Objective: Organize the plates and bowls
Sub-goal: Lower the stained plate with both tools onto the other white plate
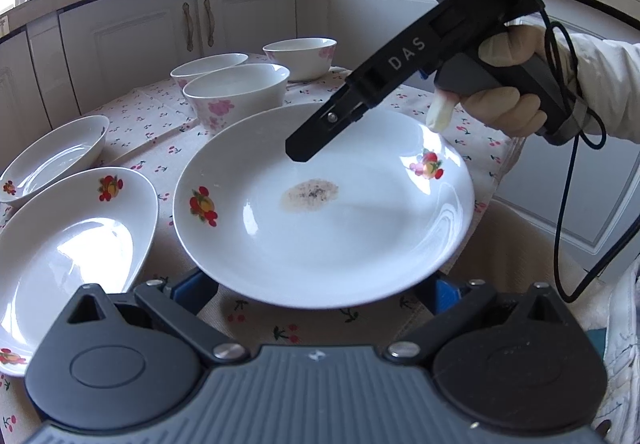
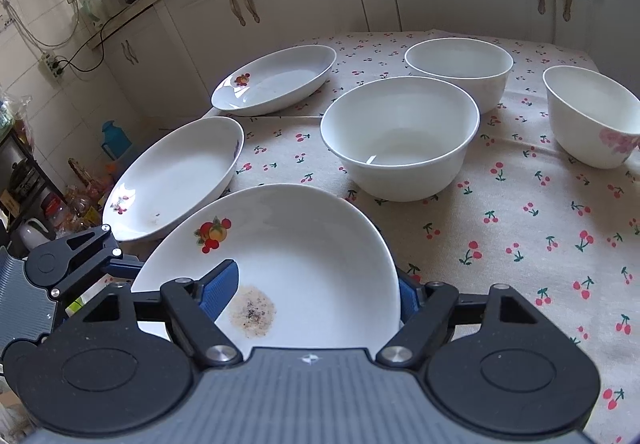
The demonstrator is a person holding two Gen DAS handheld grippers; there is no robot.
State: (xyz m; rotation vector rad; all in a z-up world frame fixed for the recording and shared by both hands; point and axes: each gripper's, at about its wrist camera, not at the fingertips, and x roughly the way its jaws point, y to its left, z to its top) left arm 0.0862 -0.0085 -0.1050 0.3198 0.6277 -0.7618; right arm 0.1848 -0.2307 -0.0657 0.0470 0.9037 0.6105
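Oval dishes [image 1: 72,244]: two shallow, glossy white dishes with fruit decals lie side by side at the left edge of the tablecloth [image 2: 520,244], likely the spot where flatware is being gathered.
Left gripper [image 1: 318,290]: its jaws are spread wide under the near rim of the plate, gripping nothing. The rim hides the blue pads, so I cannot tell whether they touch its underside.
Plate [image 1: 320,236]: round, white and smooth, with fruit motifs on its sloping rim. It sits tilted and apparently raised off the cloth, over the near corner of the table.
Residue [image 1: 310,195]: a dry, speckled tan patch in the plate's well.
Bowls [image 1: 236,91]: three deep, thin-walled white bowls with pink flowers are grouped behind, apart from the dishes.
Right gripper [image 2: 316,290]: clamped across the plate's rim, one ribbed pad on the inner face and one behind it. This edge pinch suits a thin, slippery rim.
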